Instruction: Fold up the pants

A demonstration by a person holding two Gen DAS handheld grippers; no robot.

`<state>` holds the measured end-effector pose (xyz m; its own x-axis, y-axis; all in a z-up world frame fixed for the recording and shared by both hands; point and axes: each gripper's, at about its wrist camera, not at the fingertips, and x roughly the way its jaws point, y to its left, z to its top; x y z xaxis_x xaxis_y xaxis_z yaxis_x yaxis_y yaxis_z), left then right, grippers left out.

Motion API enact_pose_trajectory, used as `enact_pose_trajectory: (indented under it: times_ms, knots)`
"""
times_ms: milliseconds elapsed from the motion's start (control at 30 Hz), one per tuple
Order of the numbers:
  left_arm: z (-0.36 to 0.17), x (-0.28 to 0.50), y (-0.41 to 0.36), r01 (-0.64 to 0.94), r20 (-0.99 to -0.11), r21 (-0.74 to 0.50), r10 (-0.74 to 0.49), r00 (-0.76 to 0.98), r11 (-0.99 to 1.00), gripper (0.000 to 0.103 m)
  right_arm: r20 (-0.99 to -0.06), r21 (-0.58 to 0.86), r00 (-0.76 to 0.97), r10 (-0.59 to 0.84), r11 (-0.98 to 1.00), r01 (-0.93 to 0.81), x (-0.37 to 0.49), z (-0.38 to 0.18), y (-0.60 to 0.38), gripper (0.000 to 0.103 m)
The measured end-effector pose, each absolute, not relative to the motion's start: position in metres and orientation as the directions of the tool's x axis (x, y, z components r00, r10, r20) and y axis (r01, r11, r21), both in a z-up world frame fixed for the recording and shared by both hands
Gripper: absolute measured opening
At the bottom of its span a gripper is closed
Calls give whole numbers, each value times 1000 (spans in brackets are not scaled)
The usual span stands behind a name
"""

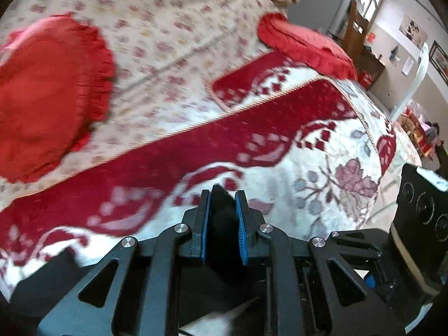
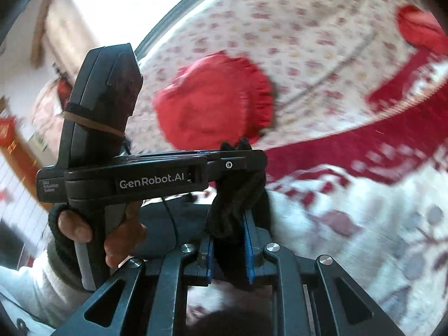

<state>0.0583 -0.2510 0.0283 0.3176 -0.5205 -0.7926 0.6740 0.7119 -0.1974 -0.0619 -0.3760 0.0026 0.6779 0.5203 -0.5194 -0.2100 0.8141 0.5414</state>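
Note:
The pants are black fabric. In the left wrist view a fold of the pants [image 1: 222,218] stands between the blue pads of my left gripper [image 1: 223,196], which is shut on it above the bed. More black cloth [image 1: 42,282] hangs at the lower left. In the right wrist view my right gripper [image 2: 228,224] is shut on a thick bunch of the pants [image 2: 238,198]. The left gripper [image 2: 238,151] shows side-on just above that bunch, with black cloth poking from its tips. A person's hand [image 2: 75,229] holds its handle.
A red and white flowered blanket [image 1: 336,168] lies under both grippers, on a pale floral sheet [image 1: 168,28]. A red ruffled cushion [image 1: 47,98] sits at the left and another red cushion [image 1: 302,44] at the far right. The bed's edge and room furniture lie to the right.

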Motion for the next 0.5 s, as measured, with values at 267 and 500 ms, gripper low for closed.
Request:
enact_pose_trajectory:
  times_ms: [267, 500]
  knots:
    - [8, 74, -146, 525, -811, -221, -454, 369, 822, 16, -610, 488, 519, 598, 800, -348, -18, -8, -261, 16]
    - [-20, 78, -86, 388, -831, -288, -430, 353, 876, 16, -726, 526, 302, 618, 782, -334, 21, -70, -196, 19]
